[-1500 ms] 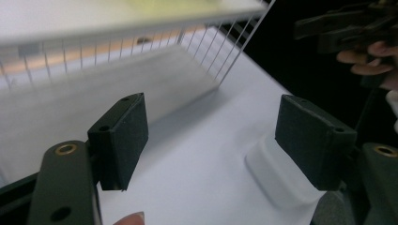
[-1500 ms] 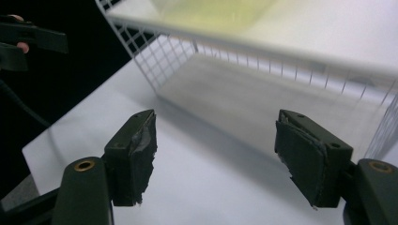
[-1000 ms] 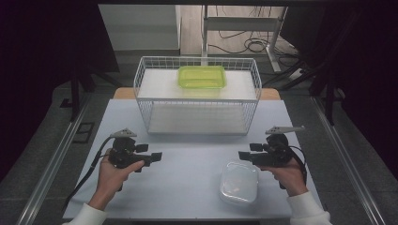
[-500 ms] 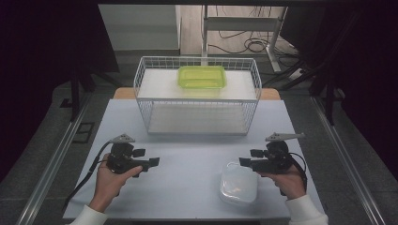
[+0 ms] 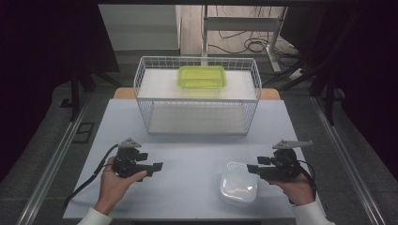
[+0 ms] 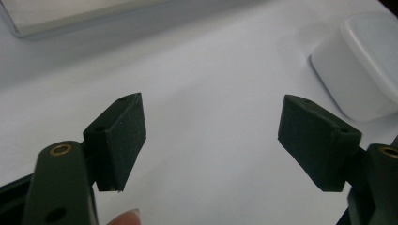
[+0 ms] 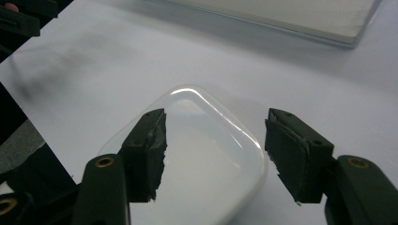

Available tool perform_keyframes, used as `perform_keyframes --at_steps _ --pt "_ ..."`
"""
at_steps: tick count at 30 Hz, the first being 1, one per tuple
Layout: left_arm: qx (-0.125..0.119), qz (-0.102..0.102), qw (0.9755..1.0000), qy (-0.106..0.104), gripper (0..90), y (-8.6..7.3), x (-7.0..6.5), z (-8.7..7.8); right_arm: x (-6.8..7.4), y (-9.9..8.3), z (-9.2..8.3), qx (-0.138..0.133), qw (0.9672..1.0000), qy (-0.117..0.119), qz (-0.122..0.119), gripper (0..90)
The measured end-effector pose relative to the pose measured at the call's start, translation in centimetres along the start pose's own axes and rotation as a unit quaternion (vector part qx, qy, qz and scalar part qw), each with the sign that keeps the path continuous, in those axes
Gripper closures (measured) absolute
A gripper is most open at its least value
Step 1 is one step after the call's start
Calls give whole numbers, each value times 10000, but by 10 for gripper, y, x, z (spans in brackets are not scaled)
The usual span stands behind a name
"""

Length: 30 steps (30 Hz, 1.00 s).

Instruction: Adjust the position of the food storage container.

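Item 1: translucent white plastic container (image 5: 238, 188), rounded-rectangular, glossy lid with soft corners, lying flat on the desk (image 5: 187, 154) at its near right part. In the right gripper view the container (image 7: 197, 159) lies just beyond and below the jaws.

Item 2: right gripper (image 5: 253, 167), held in the right hand (image 5: 293, 187), jaws spread apart and empty, tips just beside the container's right edge.

Item 3: left gripper (image 5: 157, 166), held in the left hand (image 5: 112, 183), jaws spread wide, empty, well apart from the container (image 6: 361, 70).

Item 4: white wire basket (image 5: 141, 84) at the desk's far side, on a white board.

Item 5: lime-green translucent tray (image 5: 202, 77), rectangular, inside the basket toward its back.
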<state>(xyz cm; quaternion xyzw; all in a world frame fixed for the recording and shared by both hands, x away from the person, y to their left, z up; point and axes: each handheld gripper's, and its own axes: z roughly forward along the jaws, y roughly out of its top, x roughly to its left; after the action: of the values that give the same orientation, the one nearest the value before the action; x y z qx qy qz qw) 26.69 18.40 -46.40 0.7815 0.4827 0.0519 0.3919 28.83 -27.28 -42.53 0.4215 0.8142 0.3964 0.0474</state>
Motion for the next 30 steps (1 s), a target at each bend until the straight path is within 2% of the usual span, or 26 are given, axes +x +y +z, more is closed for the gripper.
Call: perform_keyframes --at_steps 5,6,8,9,12,16,17,18,19,25,29,30 --pt "107 37 9999 -28 226 0 0 5 -5 -8 -9 -7 9998 -134 133 412" --pt "122 28 9999 -42 226 0 1 6 -7 -14 -13 -4 9995 -208 218 430" --pt "122 28 9999 -41 226 0 1 6 -7 -16 -15 20 9995 -230 219 435" --pt "130 33 9999 -41 227 0 1 7 -7 -23 -18 118 9992 -328 198 463" --pt "169 58 9998 -20 226 -1 1 8 -8 -29 -20 200 9991 -325 197 490" --pt "227 84 9997 20 226 -2 -1 10 -7 -46 -23 479 9982 -328 115 629" --pt "212 87 9997 -17 227 -2 -1 9 -3 -50 -23 597 9972 -442 6 670" --pt "212 87 9997 -17 227 -2 -1 9 -3 -50 -23 597 9972 -442 6 670" --pt "204 69 9997 -83 227 -2 -1 9 3 -56 -19 866 9947 -493 -232 729" --pt "239 124 9996 -50 227 -1 0 10 6 -67 -4 1407 9887 -232 -466 872" --pt "299 166 9994 -8 227 -2 1 11 11 -69 5 1670 9834 -195 -676 887" --pt "299 166 9994 -8 226 -2 1 11 11 -69 5 1670 9834 -195 -676 887"
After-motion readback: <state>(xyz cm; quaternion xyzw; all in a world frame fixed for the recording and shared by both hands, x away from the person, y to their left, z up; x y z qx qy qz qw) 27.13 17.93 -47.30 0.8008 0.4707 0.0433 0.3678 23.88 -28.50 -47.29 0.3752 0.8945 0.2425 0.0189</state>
